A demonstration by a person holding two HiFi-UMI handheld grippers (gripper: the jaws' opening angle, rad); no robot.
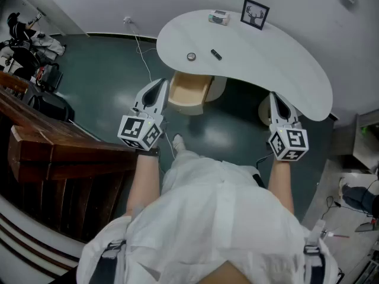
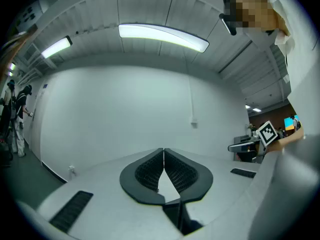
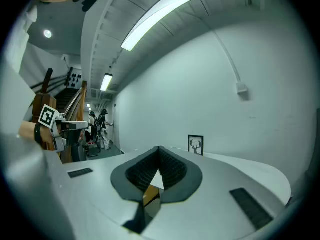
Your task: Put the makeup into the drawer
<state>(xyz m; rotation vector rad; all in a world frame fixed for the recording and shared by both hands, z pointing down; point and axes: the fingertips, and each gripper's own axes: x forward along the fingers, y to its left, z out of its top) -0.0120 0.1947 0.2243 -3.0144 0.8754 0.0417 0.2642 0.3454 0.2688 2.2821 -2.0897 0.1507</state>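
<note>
In the head view, a small round makeup compact (image 1: 190, 56) and a short dark makeup tube (image 1: 216, 54) lie on the white curved table (image 1: 278, 64). Under the table's near edge a wooden drawer (image 1: 189, 92) stands pulled open, and I cannot see anything in it. My left gripper (image 1: 163, 83) hovers just left of the drawer, short of the table. Its jaws are shut with nothing between them (image 2: 163, 151). My right gripper (image 1: 276, 96) hangs at the table's near right edge. It too is shut and empty (image 3: 159, 149).
A small box (image 1: 218, 18) and a framed deer picture (image 1: 255, 13) (image 3: 195, 144) stand at the table's far edge. Dark wooden stairs (image 1: 47, 158) rise at the left. A cable (image 1: 142, 52) trails over the floor. People stand far off by the wall (image 3: 100, 129).
</note>
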